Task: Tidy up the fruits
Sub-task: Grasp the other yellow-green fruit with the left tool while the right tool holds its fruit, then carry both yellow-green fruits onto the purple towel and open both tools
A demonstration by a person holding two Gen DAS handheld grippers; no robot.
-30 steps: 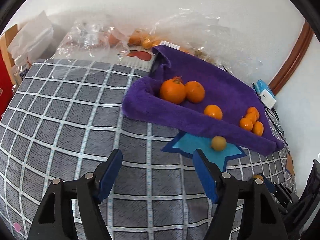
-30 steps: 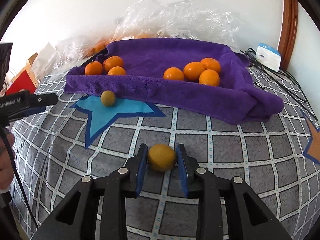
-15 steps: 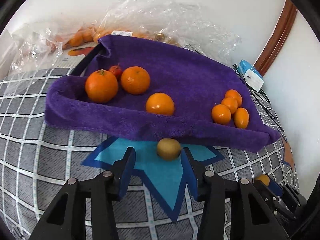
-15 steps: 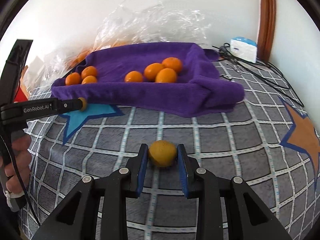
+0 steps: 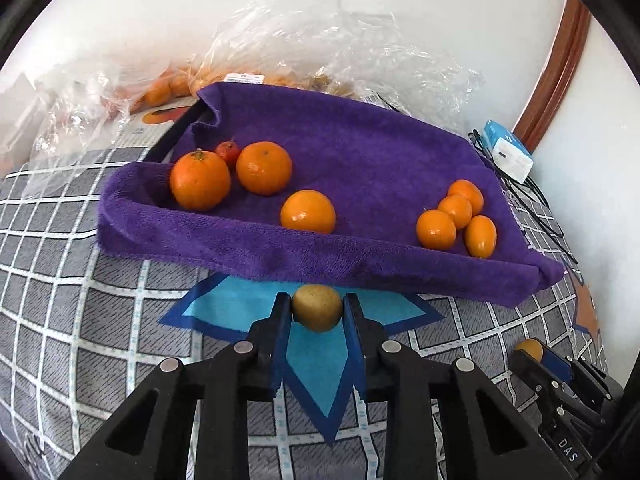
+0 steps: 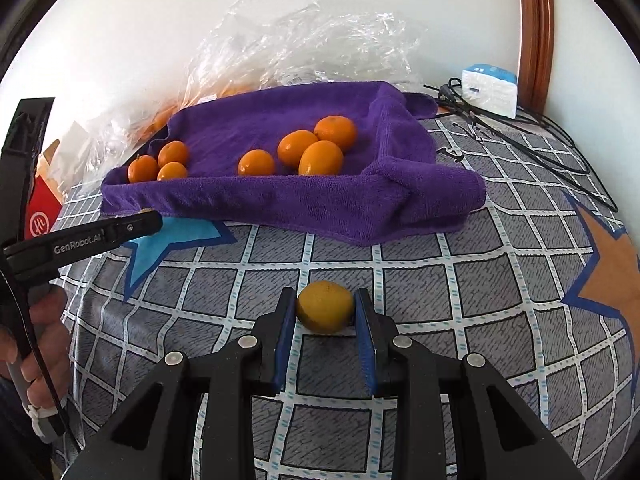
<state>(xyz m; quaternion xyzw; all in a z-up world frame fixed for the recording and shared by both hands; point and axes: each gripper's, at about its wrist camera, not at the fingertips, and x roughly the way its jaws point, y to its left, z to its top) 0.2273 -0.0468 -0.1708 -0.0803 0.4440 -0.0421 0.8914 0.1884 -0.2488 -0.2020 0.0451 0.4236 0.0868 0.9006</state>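
A purple towel (image 5: 360,160) shaped like a tray lies on the checked cloth and holds several oranges: larger ones at its left (image 5: 200,180), small ones at its right (image 5: 436,229). My left gripper (image 5: 316,310) is shut on a small yellow-brown fruit (image 5: 317,307) over the blue star, just in front of the towel's rim. My right gripper (image 6: 325,307) is shut on a yellow citrus fruit (image 6: 325,306) on the cloth, in front of the towel (image 6: 320,200). The left gripper also shows in the right wrist view (image 6: 150,222).
Clear plastic bags (image 5: 320,52) with more oranges lie behind the towel against the wall. A white and blue box (image 6: 490,90) and black cables (image 6: 520,132) sit at the back right. A red box (image 6: 40,216) stands at the left.
My left gripper has moved forward to the small yellow-brown fruit and shut on it. My right gripper has kept its hold on the yellow fruit and shifted a little to the right.
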